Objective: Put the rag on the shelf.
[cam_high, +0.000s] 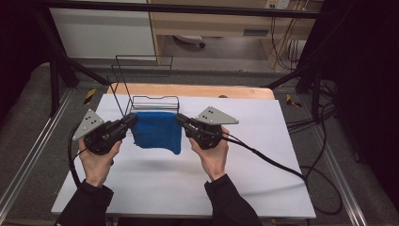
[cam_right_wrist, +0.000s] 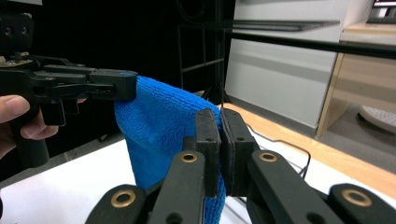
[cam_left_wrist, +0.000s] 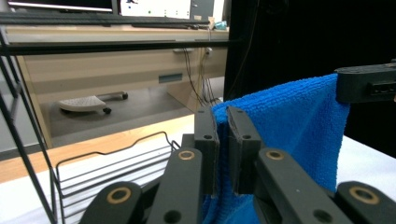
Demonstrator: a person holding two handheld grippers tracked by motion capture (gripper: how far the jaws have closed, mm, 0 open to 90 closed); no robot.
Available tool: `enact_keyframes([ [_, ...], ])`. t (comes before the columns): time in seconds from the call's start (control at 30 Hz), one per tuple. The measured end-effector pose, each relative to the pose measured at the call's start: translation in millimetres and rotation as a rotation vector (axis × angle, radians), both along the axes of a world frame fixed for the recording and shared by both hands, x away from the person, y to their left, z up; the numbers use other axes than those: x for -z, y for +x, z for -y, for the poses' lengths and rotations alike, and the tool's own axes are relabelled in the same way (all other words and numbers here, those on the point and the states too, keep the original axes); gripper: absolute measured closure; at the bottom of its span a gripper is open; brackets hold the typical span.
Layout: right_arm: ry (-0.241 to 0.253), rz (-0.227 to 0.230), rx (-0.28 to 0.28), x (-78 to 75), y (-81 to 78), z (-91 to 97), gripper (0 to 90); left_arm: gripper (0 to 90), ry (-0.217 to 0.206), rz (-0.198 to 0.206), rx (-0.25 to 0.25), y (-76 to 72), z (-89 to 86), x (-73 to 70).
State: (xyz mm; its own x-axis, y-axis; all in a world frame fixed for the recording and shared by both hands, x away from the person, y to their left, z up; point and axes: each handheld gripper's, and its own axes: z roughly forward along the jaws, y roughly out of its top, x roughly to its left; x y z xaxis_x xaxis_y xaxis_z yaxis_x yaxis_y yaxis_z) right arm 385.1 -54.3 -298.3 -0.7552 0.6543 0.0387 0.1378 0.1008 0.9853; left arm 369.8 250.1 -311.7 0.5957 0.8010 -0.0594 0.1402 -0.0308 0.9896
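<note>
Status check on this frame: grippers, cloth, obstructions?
Left gripper and right gripper both shut on blue cloth, one top corner each. Cloth hangs lifted above white table. Wire rack close behind it.

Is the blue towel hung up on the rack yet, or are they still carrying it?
Not yet. Done: the blue towel is off the table, each top corner pinched by the left gripper and right gripper. In hand: it hangs stretched between them. Left, probably: draping it over the wire rack just behind, which has nothing on it.
</note>
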Motion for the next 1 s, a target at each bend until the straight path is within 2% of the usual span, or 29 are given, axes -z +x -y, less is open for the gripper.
enact_keyframes([
  [0.13,0.003,0.02,0.004,-6.0,2.5,-5.4,86.9,83.7,-0.028,0.02,-0.019,3.5,-4.6,-4.6],
  [0.4,0.008,0.054,0.009,-17.9,9.7,-12.6,86.9,83.8,-0.067,0.051,-0.026,10.3,-10.6,-16.3],
  [1.0,0.046,0.14,0.041,-50.7,24.9,-20.8,87.0,83.9,-0.118,0.13,-0.039,23.7,-14.6,-47.3],
])
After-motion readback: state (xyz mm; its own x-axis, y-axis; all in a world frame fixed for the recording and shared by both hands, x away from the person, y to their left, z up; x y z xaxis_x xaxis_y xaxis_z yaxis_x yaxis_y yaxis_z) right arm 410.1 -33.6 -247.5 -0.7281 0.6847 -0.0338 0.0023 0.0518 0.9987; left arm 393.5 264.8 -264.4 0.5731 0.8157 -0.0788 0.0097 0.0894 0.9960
